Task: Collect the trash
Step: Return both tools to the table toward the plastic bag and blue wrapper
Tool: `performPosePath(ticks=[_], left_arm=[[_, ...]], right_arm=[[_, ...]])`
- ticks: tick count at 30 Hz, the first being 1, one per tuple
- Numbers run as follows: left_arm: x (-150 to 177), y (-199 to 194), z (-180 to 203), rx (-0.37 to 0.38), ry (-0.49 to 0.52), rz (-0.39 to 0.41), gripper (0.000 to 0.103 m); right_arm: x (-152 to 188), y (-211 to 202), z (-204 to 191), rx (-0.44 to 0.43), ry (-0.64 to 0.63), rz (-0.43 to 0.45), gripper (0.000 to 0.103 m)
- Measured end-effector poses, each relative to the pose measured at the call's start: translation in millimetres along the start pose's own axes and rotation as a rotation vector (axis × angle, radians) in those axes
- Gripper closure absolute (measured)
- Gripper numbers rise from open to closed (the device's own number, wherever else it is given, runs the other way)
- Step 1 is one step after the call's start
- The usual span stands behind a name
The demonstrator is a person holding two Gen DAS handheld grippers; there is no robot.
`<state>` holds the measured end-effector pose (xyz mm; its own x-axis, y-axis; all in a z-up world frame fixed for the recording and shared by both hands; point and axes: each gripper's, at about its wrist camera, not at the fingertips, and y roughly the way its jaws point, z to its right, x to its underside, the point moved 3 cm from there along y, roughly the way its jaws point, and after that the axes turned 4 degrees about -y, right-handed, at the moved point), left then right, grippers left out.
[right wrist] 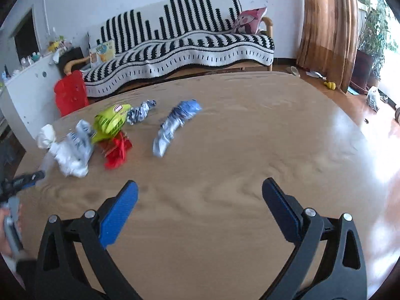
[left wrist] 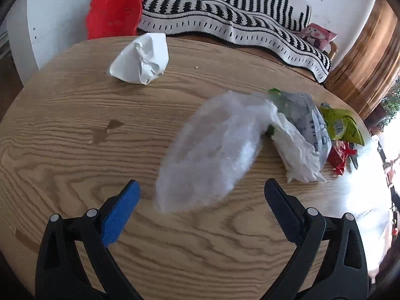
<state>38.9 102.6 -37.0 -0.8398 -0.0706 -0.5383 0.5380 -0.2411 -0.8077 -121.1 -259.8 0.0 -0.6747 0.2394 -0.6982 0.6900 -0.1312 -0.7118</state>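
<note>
My left gripper (left wrist: 202,200) is open just above the wooden table (left wrist: 75,155). A blurred clear plastic bag (left wrist: 212,150) lies right ahead of its fingertips, apart from both. Beyond the bag sit a white tissue (left wrist: 295,150), a grey printed bag (left wrist: 310,120), a green wrapper (left wrist: 342,125) and a red wrapper (left wrist: 340,158). A crumpled white paper (left wrist: 142,57) rests at the far edge. My right gripper (right wrist: 200,192) is open over bare table (right wrist: 250,150). Ahead to its left lie a blue-white wrapper (right wrist: 175,125), a green wrapper (right wrist: 111,122), a red wrapper (right wrist: 117,150) and a white tissue (right wrist: 72,160).
A red basket (left wrist: 115,15) (right wrist: 71,92) stands on the floor beyond the table's far edge, next to a sofa with a striped cover (right wrist: 187,47). A small blue-grey wrapper (right wrist: 141,112) lies behind the green one. A hand (right wrist: 7,225) shows at the left edge.
</note>
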Motion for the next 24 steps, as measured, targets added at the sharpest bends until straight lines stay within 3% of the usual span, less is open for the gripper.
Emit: performPosePath(ticks=[3,8,12,14,16,24], left_arm=[[0,3,1,0.091,0.015,0.005,0.006],[-17,12,10,0.051,0.051,0.046,0.006],[-32,36,14,0.030,0.078,0.019,0.006],[-36,45,20,-0.023,0.136,0.023,0.006],[-38,55,25,-0.112,0.204,0.009,0.006],[-35,55,21,-0.115,0.210,0.010,0.006]], right_arm=[[-16,43,-7,-0.012,0.030,-0.048,0.007],[-48,107,-23,0.065,0.037,-0.103,0.007],[-59,154,-32,0.173,0.017,-0.186,0.006],[-64,159,-36,0.196,-0.020,-0.172,0.007],[-65,166,-37,0.147,-0.012,-0.182,0.005],[-70,170,-41,0.148,-0.009,-0.181,0.005]])
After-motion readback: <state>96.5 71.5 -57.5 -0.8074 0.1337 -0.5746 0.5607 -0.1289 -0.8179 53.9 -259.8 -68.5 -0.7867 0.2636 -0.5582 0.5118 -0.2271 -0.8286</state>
